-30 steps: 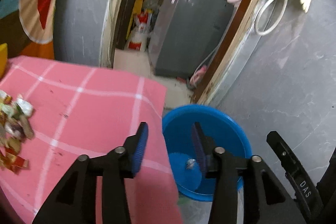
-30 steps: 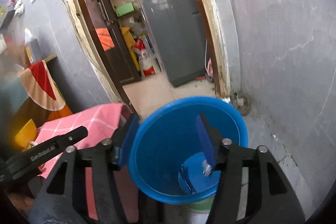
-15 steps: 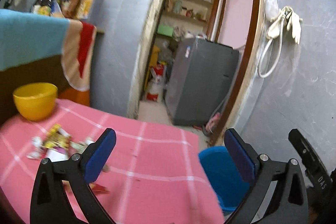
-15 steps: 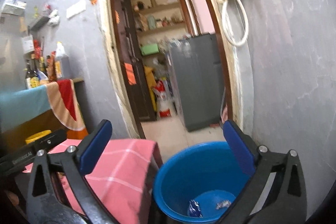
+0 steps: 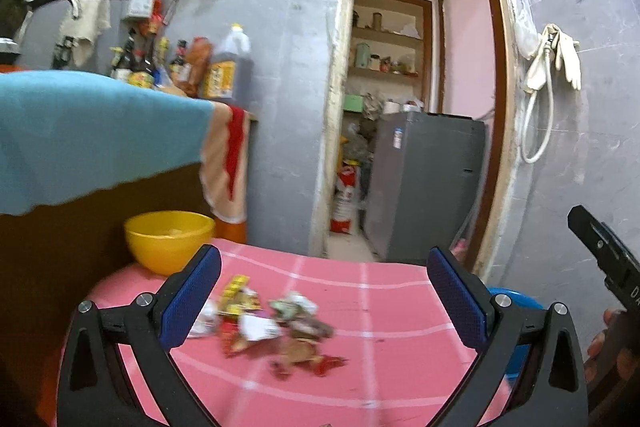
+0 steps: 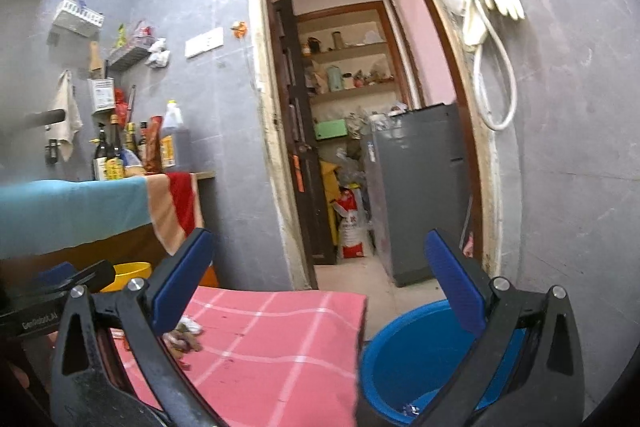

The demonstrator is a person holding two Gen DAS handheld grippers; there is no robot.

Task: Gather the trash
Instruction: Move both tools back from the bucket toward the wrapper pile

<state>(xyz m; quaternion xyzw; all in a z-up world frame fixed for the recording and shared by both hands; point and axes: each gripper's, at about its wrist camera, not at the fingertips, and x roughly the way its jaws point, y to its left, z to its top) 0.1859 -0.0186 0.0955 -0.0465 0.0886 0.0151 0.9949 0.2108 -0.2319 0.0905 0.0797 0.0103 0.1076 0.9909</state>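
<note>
Grey kitchen walls frame a low table [image 5: 400, 307] under a pink checked cloth, with a counter draped in a teal towel [image 5: 92, 131] at far left and an open doorway behind. Left to right on the cloth: a yellow bowl [image 5: 168, 239] by the back edge, then the trash [image 5: 272, 323], a loose heap of crumpled wrappers near the middle. Just past the table's right edge, on the floor, stands the blue bin [image 6: 412, 359], a few scraps visible at its bottom.

A second ago both claws were partly closed over the bin; both have since sprung wide and swung away from it, towards the table. That reads as a drop finished, with both hands returning for more.

The left gripper [image 5: 320, 299] now faces the heap, jaws released and empty, pile framed between them but apart from the pads. The right gripper [image 6: 320, 287] is likewise released and empty, aimed at the doorway between table corner and bin.

Most trash remains on the cloth.
</note>
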